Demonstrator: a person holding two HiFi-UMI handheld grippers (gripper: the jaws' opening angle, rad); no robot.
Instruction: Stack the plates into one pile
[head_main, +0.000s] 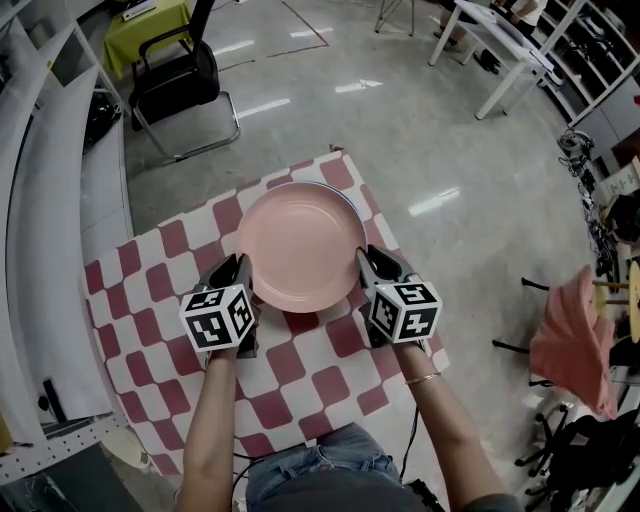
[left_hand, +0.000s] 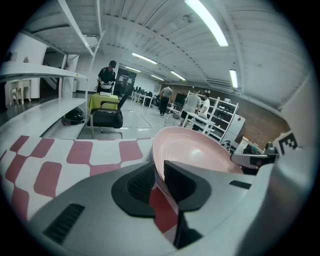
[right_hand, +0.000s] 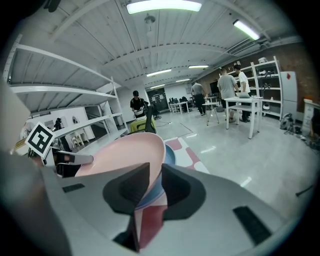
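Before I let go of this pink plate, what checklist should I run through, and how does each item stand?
1. Left gripper clamped on the pink plate rim: ok.
2. Right gripper clamped on the opposite rim: ok.
3. Pink plate over the blue plate: ok, a strip of blue rim peeks out on the far side.
4. Pink plate resting on the blue plate: cannot tell.
5. Pink plate level: cannot tell.
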